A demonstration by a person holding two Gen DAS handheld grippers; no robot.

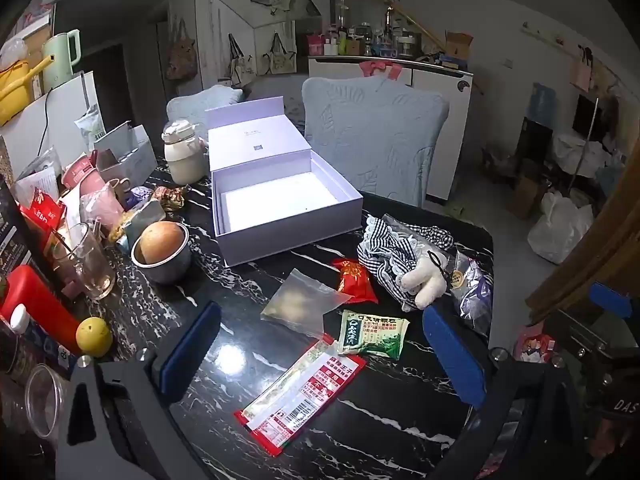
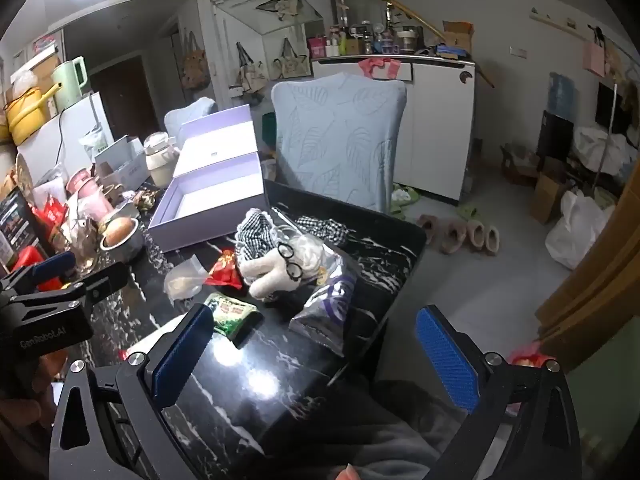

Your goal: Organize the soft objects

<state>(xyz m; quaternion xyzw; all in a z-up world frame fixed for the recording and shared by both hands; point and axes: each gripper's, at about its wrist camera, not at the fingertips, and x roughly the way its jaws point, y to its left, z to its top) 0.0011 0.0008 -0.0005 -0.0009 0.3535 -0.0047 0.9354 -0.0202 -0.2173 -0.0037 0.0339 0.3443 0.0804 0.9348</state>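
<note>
Both grippers, left [image 1: 320, 344] and right [image 2: 316, 356], spread wide, empty. Near box [image 1: 256, 236]: red packet [image 1: 304, 388], barcode; "GenRobot.AI" on left gripper body.

A black marbled table [image 1: 224, 320] carries an open lilac box [image 1: 280, 204] toward its far edge, snack packets [image 1: 304, 388] mid-table, clutter [image 1: 80, 216] along the left edge.

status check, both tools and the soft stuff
Left tool open, empty. Right tool open, empty. Plush toy and checked cloth lying on table, box open and empty. Snack packets near the left tool.
</note>
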